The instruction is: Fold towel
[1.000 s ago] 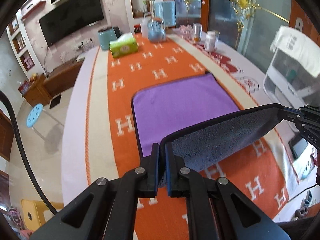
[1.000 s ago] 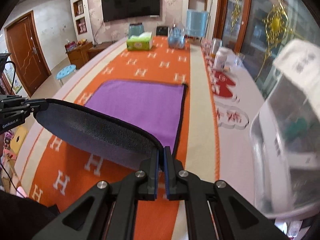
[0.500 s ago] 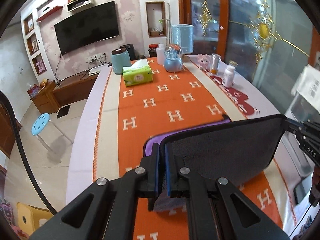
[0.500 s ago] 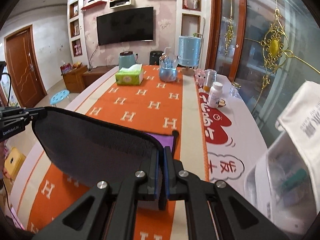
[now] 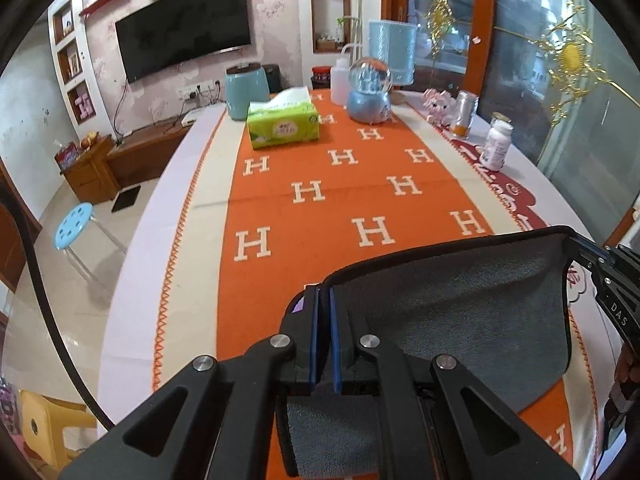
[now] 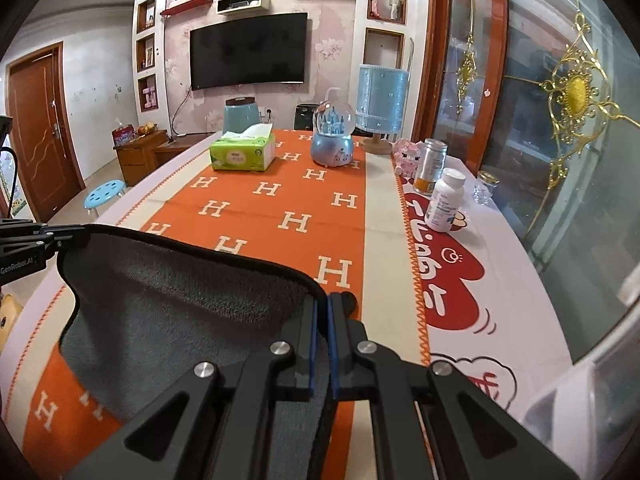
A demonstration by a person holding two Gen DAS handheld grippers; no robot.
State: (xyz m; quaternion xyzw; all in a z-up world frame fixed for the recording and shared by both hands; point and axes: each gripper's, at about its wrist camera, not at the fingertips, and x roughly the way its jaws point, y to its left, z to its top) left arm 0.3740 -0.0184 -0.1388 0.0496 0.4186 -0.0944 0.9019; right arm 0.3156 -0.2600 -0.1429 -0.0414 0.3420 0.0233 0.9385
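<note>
Left wrist view: my left hand-held gripper [image 5: 323, 336] and right hand-held gripper [image 6: 322, 344] each pinch a towel [image 5: 452, 312] corner. Since a second ago I've carried that edge forward; purple hardly shows, so the fold looks nearly closed.

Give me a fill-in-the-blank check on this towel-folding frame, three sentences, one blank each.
1. The left hand-held gripper is shut on a corner of the grey-backed, black-trimmed ____.
2. The right hand-held gripper grips the towel's other raised corner, its grey side facing the ____.
3. The runner on the table is orange with white letter ____ marks.

Missing: towel; camera; H
</note>
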